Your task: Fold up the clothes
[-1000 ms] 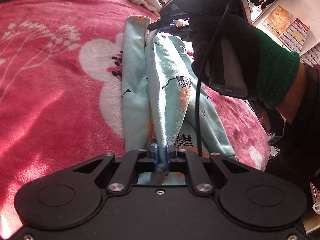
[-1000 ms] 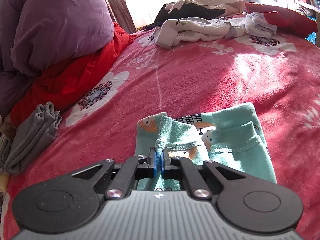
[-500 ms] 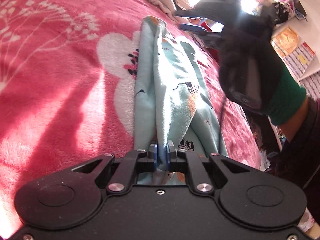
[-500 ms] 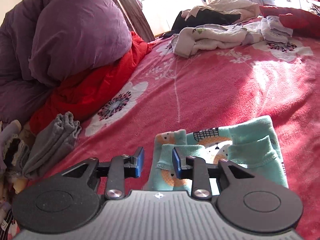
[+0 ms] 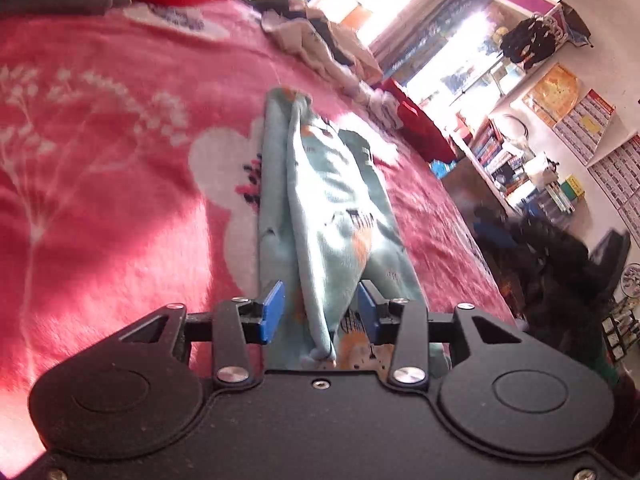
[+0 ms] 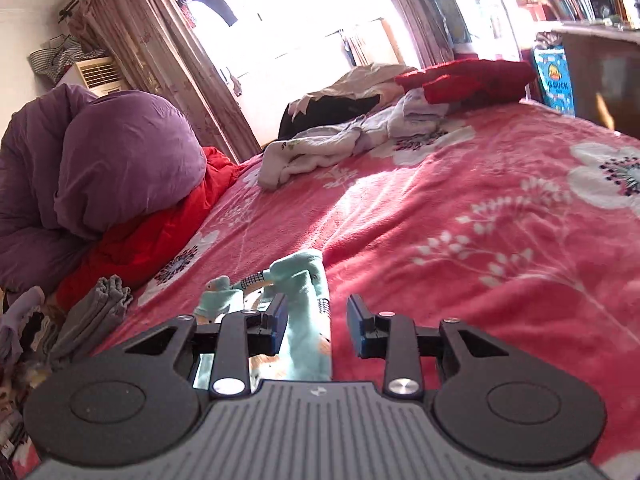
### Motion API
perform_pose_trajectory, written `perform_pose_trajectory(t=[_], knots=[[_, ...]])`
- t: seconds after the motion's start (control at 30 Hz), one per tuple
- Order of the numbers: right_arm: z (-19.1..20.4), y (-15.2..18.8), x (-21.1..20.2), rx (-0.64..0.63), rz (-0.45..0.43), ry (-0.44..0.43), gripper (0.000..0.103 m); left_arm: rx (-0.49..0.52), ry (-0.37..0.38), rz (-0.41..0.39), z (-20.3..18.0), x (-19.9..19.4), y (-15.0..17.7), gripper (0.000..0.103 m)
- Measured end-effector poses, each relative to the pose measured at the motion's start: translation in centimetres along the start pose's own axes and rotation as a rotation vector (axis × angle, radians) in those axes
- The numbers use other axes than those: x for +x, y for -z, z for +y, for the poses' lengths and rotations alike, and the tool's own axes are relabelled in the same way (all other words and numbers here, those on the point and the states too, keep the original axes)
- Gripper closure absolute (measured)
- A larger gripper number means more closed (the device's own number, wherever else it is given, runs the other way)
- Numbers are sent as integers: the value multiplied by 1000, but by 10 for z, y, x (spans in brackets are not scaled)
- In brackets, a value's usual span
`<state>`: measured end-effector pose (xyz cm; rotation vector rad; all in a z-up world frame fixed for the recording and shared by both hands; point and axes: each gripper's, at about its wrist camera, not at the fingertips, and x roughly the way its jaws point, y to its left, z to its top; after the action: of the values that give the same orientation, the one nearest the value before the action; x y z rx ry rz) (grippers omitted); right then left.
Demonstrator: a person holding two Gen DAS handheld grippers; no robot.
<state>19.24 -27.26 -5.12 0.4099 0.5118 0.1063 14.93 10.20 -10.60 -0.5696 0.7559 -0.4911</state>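
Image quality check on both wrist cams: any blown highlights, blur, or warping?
Left wrist: window blown out white, motion smear over the mint printed garment and the gloved hand at right. Right wrist: window clipped too, hard sun patch on the pink floral blanket; fisheye bends the curtain edges.

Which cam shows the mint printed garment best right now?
Left wrist. There the mint garment runs lengthwise across the pink blanket, its folded ridge and print visible end to end. The right wrist view catches only one bunched end, partly hidden behind the right claw.
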Motion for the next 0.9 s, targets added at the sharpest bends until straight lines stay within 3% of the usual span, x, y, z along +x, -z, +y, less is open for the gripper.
perform_pose_trajectory(t=[0.07,0.17,0.23,0.4,0.53,0.7,0.9], knots=[[6,21,-18,-77,-26,-17,69,-13,-18,-75,1,-9,-6,64],[25,54,-34,-197,-47,-63,69,-47,-98,-119,7,-4,-10,65],[46,78,-36,-281,-48,-107,69,-58,-163,-116,10,4,-13,66],[102,123,-35,-547,-16,-216,71,-47,-196,-133,3,12,-39,66],[119,129,-28,-614,-31,-268,71,70,-209,-95,-15,48,-74,65],[132,139,-23,-681,-32,-285,70,228,-249,13,-30,119,-120,66],[134,143,-3,-655,7,-299,68,354,-314,77,-33,180,-146,67]])
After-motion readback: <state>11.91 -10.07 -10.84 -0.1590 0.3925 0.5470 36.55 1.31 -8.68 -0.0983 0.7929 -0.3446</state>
